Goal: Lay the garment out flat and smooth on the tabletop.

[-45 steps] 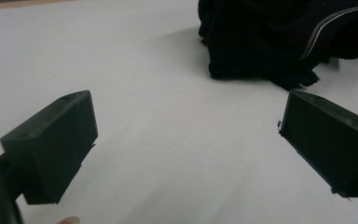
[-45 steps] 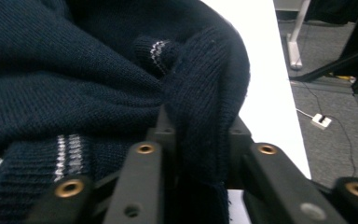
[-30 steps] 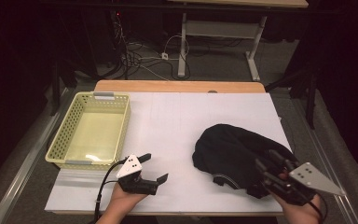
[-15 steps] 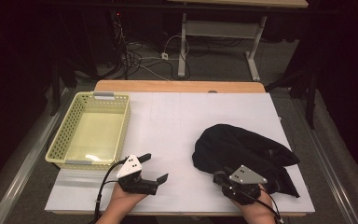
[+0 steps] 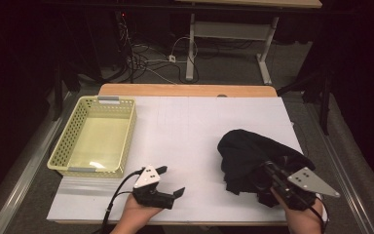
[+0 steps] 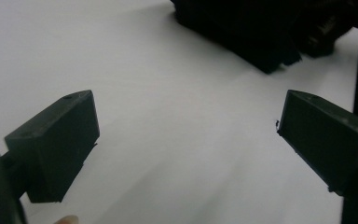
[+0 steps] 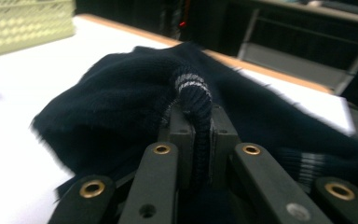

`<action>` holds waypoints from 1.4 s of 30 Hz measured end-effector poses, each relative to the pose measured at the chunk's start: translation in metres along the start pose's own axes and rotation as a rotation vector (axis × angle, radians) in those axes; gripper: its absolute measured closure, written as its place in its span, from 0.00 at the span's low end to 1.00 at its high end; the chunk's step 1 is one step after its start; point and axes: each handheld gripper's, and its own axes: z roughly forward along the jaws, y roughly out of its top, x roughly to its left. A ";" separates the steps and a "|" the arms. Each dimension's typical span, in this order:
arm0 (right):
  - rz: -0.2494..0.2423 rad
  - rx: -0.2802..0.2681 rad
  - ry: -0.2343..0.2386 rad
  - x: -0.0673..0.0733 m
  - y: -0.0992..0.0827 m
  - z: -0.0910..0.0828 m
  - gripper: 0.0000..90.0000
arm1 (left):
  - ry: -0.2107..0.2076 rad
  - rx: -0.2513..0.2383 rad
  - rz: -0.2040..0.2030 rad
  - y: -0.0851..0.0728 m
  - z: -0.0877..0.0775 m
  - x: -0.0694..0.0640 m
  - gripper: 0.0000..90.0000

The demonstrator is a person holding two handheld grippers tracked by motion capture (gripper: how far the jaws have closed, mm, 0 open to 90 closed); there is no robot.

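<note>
Premises are presenting as a lab or test workroom. A white sheet (image 5: 195, 126) is covering the worktable (image 5: 187, 90), whose wooden far edge is showing. Loose cables (image 5: 148, 56) are trailing across the grey floor beyond it, beside a metal-legged bench (image 5: 229, 29). Dark surroundings are enclosing the station.

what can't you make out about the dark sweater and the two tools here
- Sweater: bunched in a heap in the high view, so its full shape and sleeves are hidden by its own folds.
- Right tool: shut on a striped cuff; the pads are covered by cloth in the right gripper view.
- Left tool: open over the white table; the frame's bottom edge cuts off its body.
</note>
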 end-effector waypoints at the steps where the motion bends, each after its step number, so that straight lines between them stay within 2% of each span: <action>1: 0.008 -0.007 -0.017 -0.005 0.000 -0.004 0.94 | -0.013 0.017 0.011 0.004 0.006 -0.006 0.05; 6: 0.047 -0.041 -0.069 -0.027 -0.002 -0.019 0.94 | -0.082 0.107 0.074 0.028 0.048 -0.036 0.10; 10: 0.060 -0.048 -0.069 -0.031 -0.004 -0.021 0.94 | -0.127 0.141 0.089 0.052 0.092 -0.057 0.16; 12: 0.060 -0.047 -0.065 -0.031 -0.004 -0.020 0.94 | -0.146 0.160 0.078 0.062 0.115 -0.065 0.19; 13: 0.060 -0.045 -0.060 -0.030 -0.005 -0.019 0.94 | -0.143 0.169 0.079 0.066 0.125 -0.069 0.19; 15: 0.056 -0.046 -0.056 -0.029 -0.005 -0.018 0.94 | -0.111 0.200 0.094 0.071 0.142 -0.074 0.27; 17: 0.053 -0.043 -0.051 -0.027 -0.006 -0.017 0.94 | -0.092 0.246 0.085 0.075 0.153 -0.073 0.43; 18: 0.055 -0.040 -0.048 -0.026 -0.006 -0.016 0.94 | -0.082 0.251 0.088 0.075 0.155 -0.073 0.53; 20: 0.054 -0.038 -0.045 -0.025 -0.008 -0.015 0.94 | -0.093 0.252 0.076 0.077 0.153 -0.069 0.76; 21: 0.055 -0.037 -0.043 -0.025 -0.008 -0.015 0.94 | -0.095 0.251 0.081 0.077 0.150 -0.067 0.85; 22: 0.055 -0.036 -0.043 -0.025 -0.009 -0.015 0.94 | -0.101 0.242 0.090 0.076 0.147 -0.066 0.89; 26: 0.057 -0.037 -0.040 -0.023 -0.009 -0.014 0.94 | -0.113 0.204 0.116 0.067 0.123 -0.063 0.91; 31: 0.056 -0.048 -0.015 -0.017 -0.006 -0.013 0.94 | -0.142 0.168 0.139 0.043 0.085 -0.067 0.92; 34: 0.034 -0.054 0.008 -0.008 -0.001 -0.012 0.94 | -0.165 0.156 0.145 0.026 0.063 -0.076 0.92; 38: 0.011 -0.069 0.055 0.008 0.005 -0.009 0.94 | -0.173 0.176 0.181 0.005 0.040 -0.096 0.92; 40: 0.004 -0.077 0.080 0.017 0.008 -0.007 0.94 | -0.168 0.195 0.209 -0.002 0.031 -0.103 0.91; 42: -0.004 -0.078 0.106 0.025 0.010 -0.005 0.94 | -0.142 0.192 0.219 -0.004 0.024 -0.102 0.91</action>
